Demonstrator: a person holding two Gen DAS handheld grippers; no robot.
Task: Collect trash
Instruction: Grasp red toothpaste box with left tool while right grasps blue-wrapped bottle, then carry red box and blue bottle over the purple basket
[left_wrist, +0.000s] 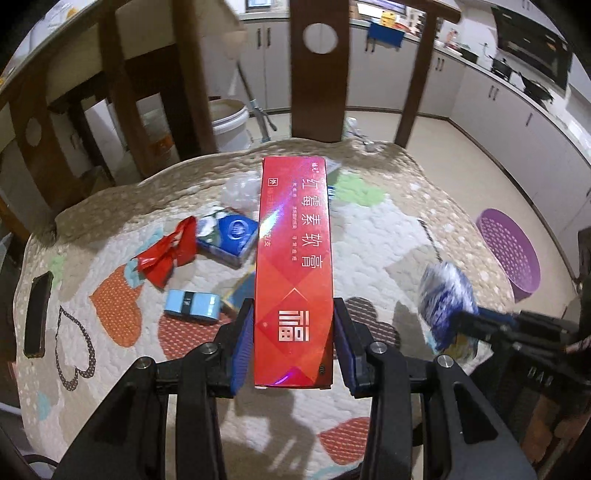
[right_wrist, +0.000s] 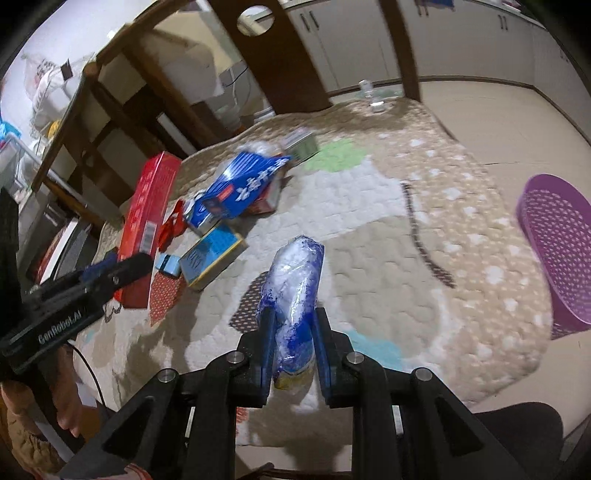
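Over the quilted mat (left_wrist: 369, 229), w/ a wooden chair behind it, both grippers are carrying trash. Left gripper (left_wrist: 293, 314) is clamping a long red box (left_wrist: 295, 258), jaws partly apart at the box's width. Right gripper (right_wrist: 293, 325) is squeezing a crumpled blue-white plastic wrapper (right_wrist: 295, 291), jaws nearly together. More boxes & a red wrapper (left_wrist: 166, 254) are lying on the mat; purple basket (right_wrist: 557, 251) is sitting off to the right.

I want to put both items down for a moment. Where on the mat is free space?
Free: the mat between the dark curved stripe and the purple basket. Crowded: the far left, around the blue box and red wrapper.
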